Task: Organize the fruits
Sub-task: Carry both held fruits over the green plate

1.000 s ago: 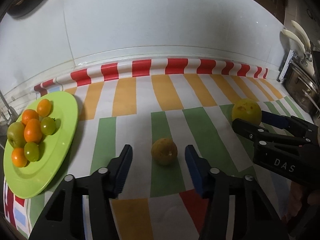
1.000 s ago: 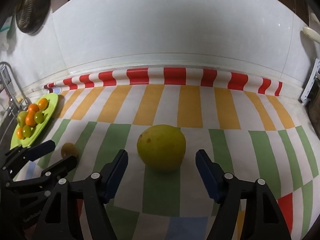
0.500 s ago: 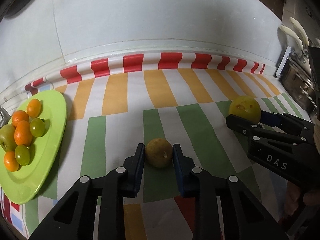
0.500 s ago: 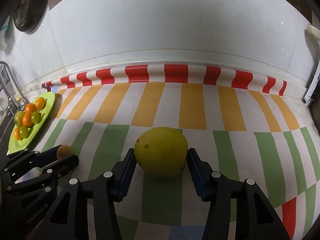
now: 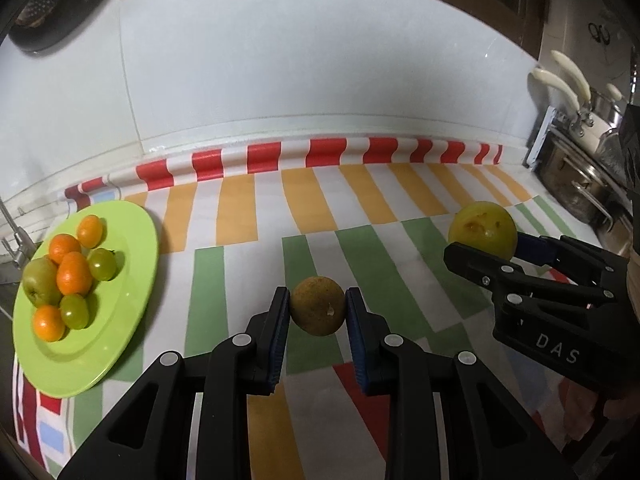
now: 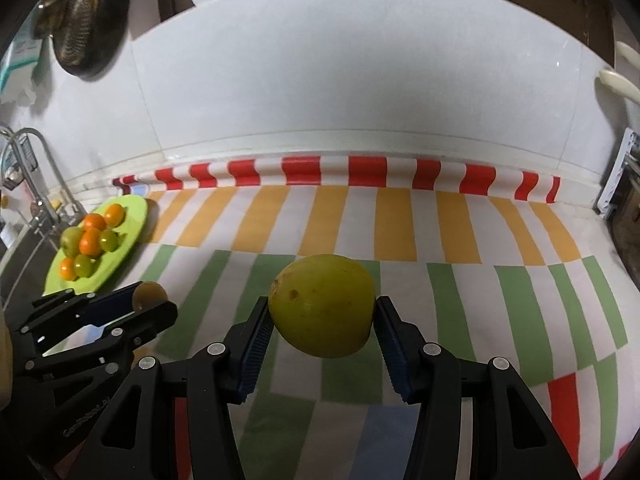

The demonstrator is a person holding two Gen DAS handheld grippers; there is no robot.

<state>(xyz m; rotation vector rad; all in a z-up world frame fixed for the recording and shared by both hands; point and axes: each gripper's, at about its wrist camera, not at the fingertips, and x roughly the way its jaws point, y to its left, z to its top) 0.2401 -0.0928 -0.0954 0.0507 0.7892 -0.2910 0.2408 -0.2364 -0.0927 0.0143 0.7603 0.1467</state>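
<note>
Left gripper: fingers clamped on a small, dull brown-green round fruit with a pale stem scar, above the striped worktop; right gripper: fingers pinch a larger yellow-green fruit with brown specks. A green plate at far left carries a pile of oranges and green fruits, with open cloth between. Only the left view shows steel pots at the right edge; only the right view shows a faucet beyond the plate.

Red, orange, green and white striped cloth; lime-green plate; orange and green fruits; brownish fruit; yellow-green fruit.
</note>
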